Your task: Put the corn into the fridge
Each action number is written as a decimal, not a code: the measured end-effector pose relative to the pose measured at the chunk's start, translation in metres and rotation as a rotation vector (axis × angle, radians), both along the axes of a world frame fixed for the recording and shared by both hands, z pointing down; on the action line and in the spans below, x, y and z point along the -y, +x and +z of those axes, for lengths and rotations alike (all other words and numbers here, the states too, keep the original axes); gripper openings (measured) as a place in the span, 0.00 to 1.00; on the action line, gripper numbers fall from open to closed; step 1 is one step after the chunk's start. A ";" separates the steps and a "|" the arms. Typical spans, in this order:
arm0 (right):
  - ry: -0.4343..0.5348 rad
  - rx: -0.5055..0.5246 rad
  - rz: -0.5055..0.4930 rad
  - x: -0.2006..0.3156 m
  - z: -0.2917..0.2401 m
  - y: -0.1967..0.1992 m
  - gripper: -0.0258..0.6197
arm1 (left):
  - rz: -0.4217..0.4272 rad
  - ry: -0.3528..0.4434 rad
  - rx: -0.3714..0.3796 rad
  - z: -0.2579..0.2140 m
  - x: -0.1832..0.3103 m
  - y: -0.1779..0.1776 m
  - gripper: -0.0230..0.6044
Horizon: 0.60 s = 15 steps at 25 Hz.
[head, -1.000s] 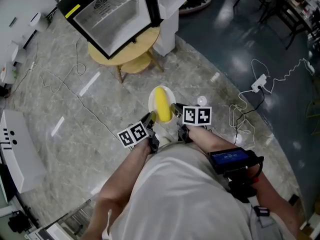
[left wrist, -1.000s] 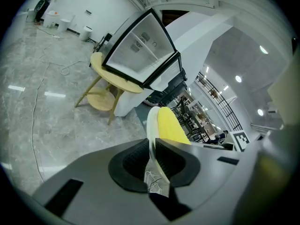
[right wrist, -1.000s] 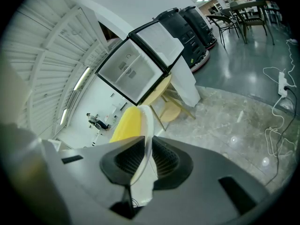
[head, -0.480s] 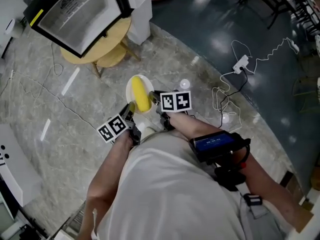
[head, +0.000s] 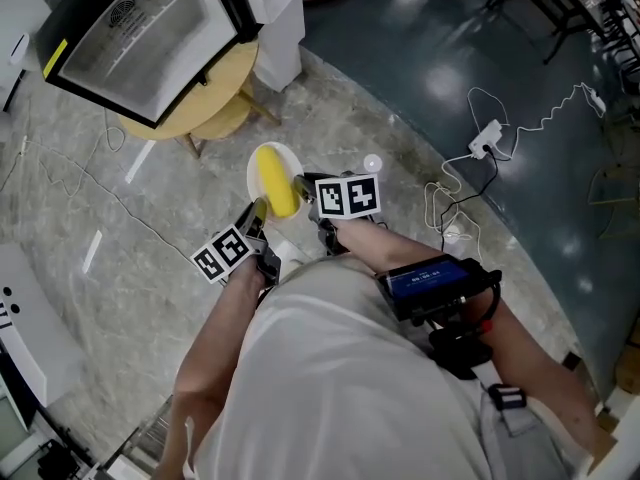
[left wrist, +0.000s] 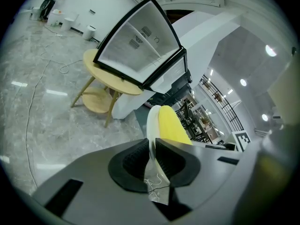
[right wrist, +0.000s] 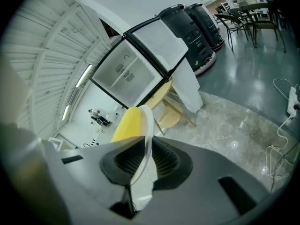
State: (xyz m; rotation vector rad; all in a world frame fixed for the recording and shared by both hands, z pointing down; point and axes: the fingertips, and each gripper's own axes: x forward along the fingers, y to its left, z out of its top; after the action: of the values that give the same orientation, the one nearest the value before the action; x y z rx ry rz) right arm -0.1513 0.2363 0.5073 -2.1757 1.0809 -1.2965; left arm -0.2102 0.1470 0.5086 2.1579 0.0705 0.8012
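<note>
A yellow corn cob [head: 277, 178] lies on a small white plate [head: 258, 162] held in the air between both grippers. My left gripper [head: 259, 216] is shut on the plate's near-left rim; in the left gripper view the plate [left wrist: 152, 125] stands edge-on in the left gripper [left wrist: 153, 150] with the corn [left wrist: 171, 124] behind it. My right gripper [head: 301, 189] is shut on the right rim; the right gripper view shows the plate [right wrist: 147, 121] in the right gripper [right wrist: 144, 159] and the corn [right wrist: 125, 124] to its left. The fridge [head: 140, 28] stands ahead at the upper left, its glass door towards me.
The fridge sits on a round wooden table [head: 215, 88] with a lower shelf. A white column [head: 278, 23] stands just right of it. Cables and a power strip [head: 485, 138] lie on the dark floor to the right; a thin cable [head: 110, 193] crosses the marble floor to the left.
The fridge and table have slid from the upper middle of the head view towards the upper left. The plate with the corn stays gripped on both sides and has shifted slightly left and up.
</note>
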 end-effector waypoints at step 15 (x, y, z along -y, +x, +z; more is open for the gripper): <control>0.026 0.007 -0.100 -0.001 0.002 0.083 0.11 | -0.109 0.022 -0.003 0.000 -0.007 0.075 0.11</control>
State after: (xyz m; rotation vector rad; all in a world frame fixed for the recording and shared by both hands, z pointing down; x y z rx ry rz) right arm -0.0681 0.2369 0.5088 -2.1210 1.2103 -1.3238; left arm -0.1355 0.1537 0.5083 2.1636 -0.0540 0.7386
